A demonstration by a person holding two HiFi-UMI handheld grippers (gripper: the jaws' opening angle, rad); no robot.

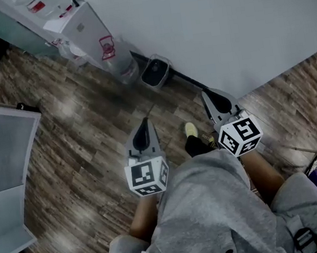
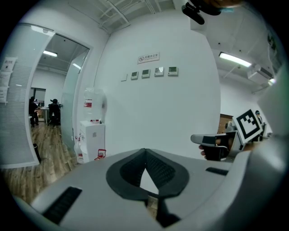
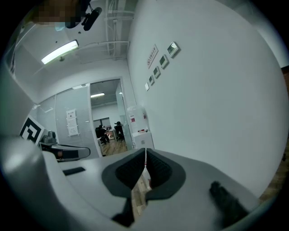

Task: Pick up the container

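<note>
You face a white wall (image 1: 220, 22) above a wood floor (image 1: 78, 133). A white water dispenser (image 1: 85, 28) stands at the wall. Just right of it, a dark bin-like container (image 1: 155, 72) sits on the floor against the wall, ahead of your 2 tools and well apart from them. Your left tool (image 2: 145, 152) and right tool (image 3: 145, 151) are each clenched on nothing.

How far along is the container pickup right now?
Nothing done yet: the left gripper and right gripper both have jaws together, empty. In hand: they're just held out over the wood floor, facing a white wall. Left: everything, reaching, gripping and lifting a container; none is clearly in view.
</note>
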